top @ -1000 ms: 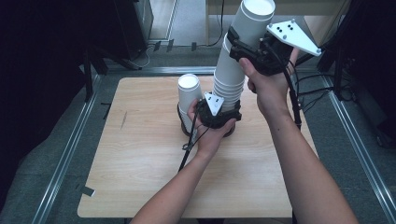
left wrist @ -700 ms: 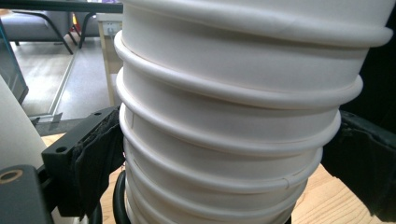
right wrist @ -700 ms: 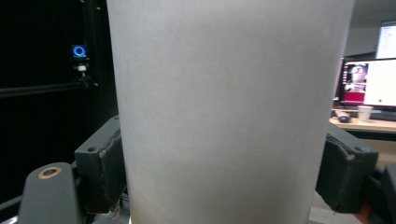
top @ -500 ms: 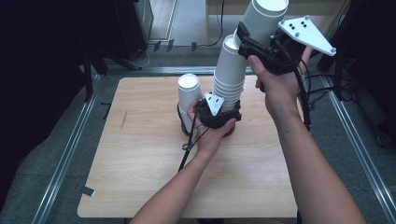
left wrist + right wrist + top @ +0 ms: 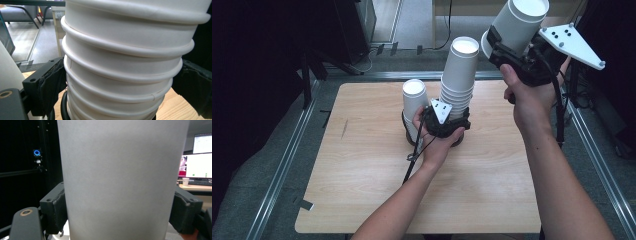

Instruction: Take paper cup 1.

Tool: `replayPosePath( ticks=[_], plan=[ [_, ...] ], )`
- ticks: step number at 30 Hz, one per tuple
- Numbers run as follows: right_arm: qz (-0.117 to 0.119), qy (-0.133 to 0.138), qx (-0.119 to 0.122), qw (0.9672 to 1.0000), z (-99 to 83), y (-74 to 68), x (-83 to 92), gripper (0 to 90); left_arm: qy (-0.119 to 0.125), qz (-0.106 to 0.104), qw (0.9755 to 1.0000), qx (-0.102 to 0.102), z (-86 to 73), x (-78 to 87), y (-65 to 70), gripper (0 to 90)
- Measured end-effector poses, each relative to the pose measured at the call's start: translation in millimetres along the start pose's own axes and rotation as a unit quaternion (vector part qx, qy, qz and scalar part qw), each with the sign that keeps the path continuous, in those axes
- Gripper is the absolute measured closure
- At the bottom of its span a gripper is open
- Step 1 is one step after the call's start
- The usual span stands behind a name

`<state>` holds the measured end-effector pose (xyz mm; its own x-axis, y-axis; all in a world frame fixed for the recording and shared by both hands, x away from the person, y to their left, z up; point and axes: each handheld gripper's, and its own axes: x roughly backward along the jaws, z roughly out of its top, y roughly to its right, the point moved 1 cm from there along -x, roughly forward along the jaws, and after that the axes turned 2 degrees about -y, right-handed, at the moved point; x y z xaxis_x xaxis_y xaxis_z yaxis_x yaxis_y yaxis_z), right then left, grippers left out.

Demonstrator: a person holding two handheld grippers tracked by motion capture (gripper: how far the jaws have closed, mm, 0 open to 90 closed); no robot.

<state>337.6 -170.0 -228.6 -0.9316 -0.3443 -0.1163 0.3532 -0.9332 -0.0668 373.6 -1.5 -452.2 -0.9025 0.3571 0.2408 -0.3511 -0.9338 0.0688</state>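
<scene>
Near the desk's (image 5: 377, 200) far edge, my left tool (image 5: 443, 126) is clamped on the bottom of the cup stack (image 5: 458, 80). My right tool (image 5: 517, 52) grips one white cup (image 5: 517, 22) up past the far right corner. I should keep it straight and set it beside the empty lone cup (image 5: 414, 100).

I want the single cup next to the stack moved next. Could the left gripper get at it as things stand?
Probably not yet. The left gripper is clamped around the base of the cup stack. The single cup stands right beside it with nothing over it, so letting go of the stack would free the way.
</scene>
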Motion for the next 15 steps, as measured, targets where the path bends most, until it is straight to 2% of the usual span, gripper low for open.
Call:
replayPosePath(
  ticks=[8,15],
  plan=[
    [-0.014,-0.007,0.008,0.9998,-14.6,8.7,12.8,17.2,-0.003,-0.003,1.0000,0.004,2.0,2.7,-1.0,2.9],
    [-0.028,-0.013,0.034,0.9989,-32.1,11.9,27.2,17.2,-0.005,-0.002,1.0000,-0.002,1.7,8.5,-3.9,1.1]
  ],
)
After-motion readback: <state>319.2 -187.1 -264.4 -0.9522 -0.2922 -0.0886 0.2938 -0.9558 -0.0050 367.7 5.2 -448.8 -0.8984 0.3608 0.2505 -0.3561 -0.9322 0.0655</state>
